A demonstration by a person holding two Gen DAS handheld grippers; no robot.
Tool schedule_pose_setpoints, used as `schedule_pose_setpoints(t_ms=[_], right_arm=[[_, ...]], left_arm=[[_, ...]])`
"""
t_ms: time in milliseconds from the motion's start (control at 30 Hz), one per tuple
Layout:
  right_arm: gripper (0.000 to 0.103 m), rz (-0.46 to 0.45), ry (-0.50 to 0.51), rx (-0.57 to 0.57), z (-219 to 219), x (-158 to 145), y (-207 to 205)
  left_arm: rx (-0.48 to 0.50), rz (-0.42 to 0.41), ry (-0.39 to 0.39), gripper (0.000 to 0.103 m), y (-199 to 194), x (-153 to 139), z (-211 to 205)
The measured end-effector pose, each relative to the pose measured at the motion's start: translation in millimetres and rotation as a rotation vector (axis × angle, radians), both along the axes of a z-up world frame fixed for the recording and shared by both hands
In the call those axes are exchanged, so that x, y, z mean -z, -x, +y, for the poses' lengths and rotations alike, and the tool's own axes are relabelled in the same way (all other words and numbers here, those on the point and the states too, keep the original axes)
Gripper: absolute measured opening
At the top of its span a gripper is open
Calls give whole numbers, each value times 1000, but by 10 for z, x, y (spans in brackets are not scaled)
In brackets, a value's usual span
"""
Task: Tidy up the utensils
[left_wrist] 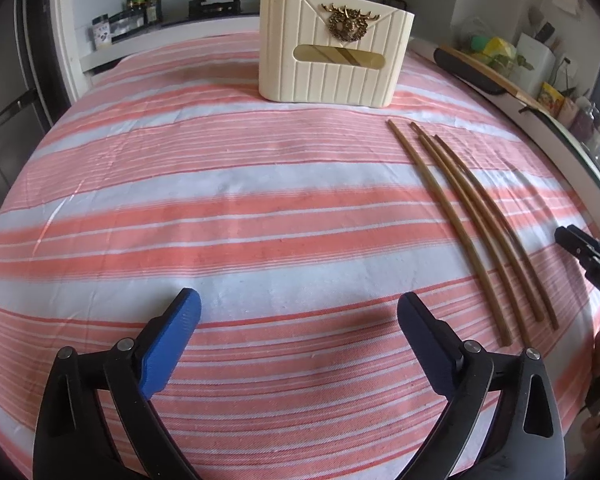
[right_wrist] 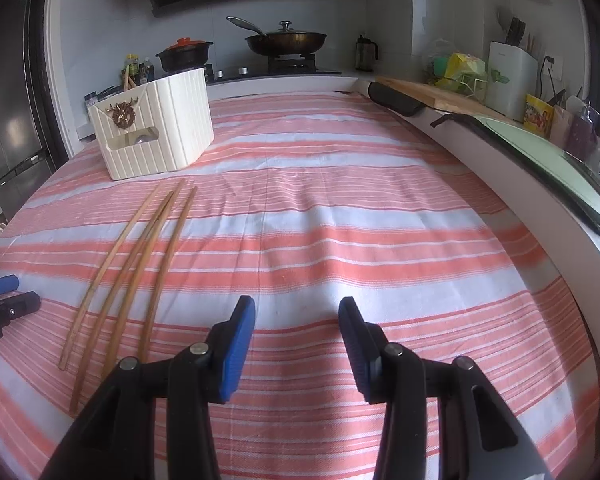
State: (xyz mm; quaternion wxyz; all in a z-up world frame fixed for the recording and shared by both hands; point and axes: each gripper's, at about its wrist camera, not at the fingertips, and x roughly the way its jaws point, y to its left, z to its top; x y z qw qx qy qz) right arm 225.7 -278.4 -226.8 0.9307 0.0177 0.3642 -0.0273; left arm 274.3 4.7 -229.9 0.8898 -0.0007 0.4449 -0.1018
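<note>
Presently nothing held: left gripper (left_wrist: 298,306) spread wide over bare cloth (left_wrist: 220,200), right gripper (right_wrist: 296,316) part-way apart, also over bare cloth, nothing between either pair of pads. Four chopsticks (left_wrist: 472,224) lying loose at right of the left view, close together, two crossing or touching near the far tips; seen at lower left in the right view (right_wrist: 140,264). Holder (left_wrist: 336,60) standing upright at upper centre of the left view, well apart from the sticks, with some chopsticks already poking out at its back left corner. Likely faults: pinching two sticks at once owing to the tight spacing; thin sticks rolling or sliding on the soft cloth under a slanted approach; snagging the cloth with the pads; tipping the light holder on insertion. Path from sticks to holder unobstructed. Beyond the cloth: stove with pot (right_wrist: 184,54) and pan (right_wrist: 286,40), cutting board (right_wrist: 428,92) at upper right, none in the way.
</note>
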Motion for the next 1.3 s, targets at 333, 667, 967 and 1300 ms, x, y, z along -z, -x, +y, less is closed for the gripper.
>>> schedule_pose_setpoints(t_ms=[333,667,967,1300], right_arm=[[44,5,8,1,5,7,1],[44,3,-2,-6,-10,3,9],[44,3,-7,-7,-20,6,7],[44,4,-6,-7,-24,10,5]], left_arm=[[1,0,8,100,-2,-10,-4],[29,-28,94,100,-278,-398,-266],[71,-1,20,93,-660,-140,-852],[85,-47,-73,13,-628,-67,-934]])
